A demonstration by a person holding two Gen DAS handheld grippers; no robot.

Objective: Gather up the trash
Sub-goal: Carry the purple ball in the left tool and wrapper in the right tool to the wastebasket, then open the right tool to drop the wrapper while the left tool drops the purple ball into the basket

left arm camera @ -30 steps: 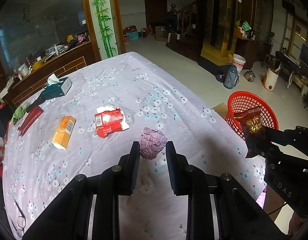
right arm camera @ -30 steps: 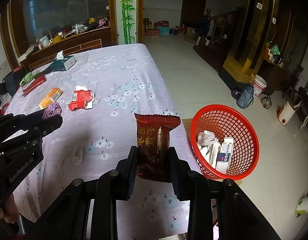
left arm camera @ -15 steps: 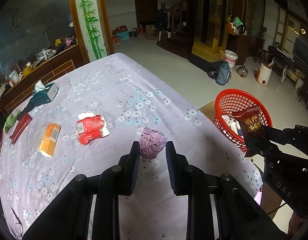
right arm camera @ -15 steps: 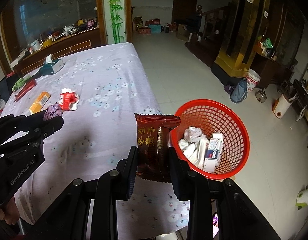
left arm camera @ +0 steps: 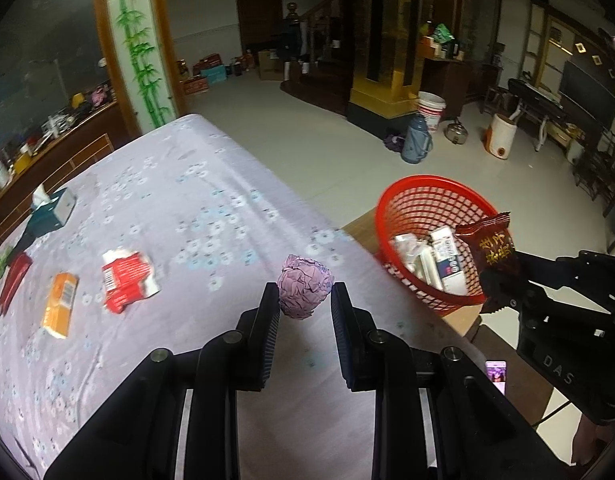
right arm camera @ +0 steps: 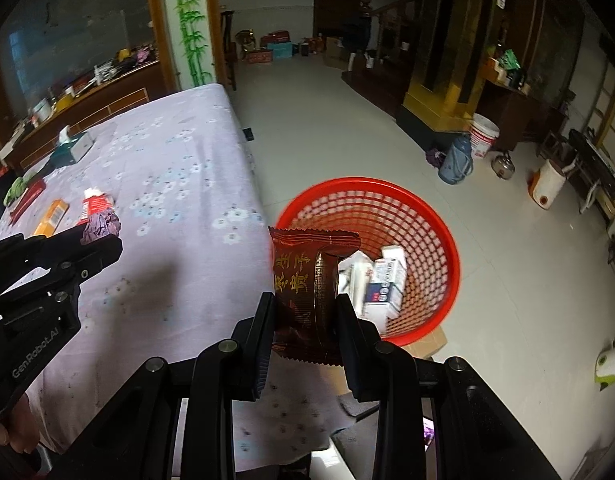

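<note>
Right wrist view: right gripper (right arm camera: 305, 304) pinches brown wrapper (right arm camera: 309, 284) beside red basket (right arm camera: 427, 216).

hand-held grippers: two, left (left arm camera: 303, 300) and right (right arm camera: 305, 308)
red baskets: one (right arm camera: 411, 208)
brown snack packets: one (right arm camera: 307, 280)
crumpled purple wads: one (left arm camera: 303, 290)
tissue boxes: one (left arm camera: 51, 212)

A pale lilac tablecloth (left arm camera: 211, 184) scattered with small white-and-blue blossoms carries a red-and-white crumpled packet (left arm camera: 125, 276) and an orange carton (left arm camera: 60, 304). The crumpled paper ball (left arm camera: 304, 291) is mauve, the snack wrapper (right arm camera: 307, 284) dark brown with gold characters, the mesh plastic basket (right arm camera: 391, 208) bright red.
</note>
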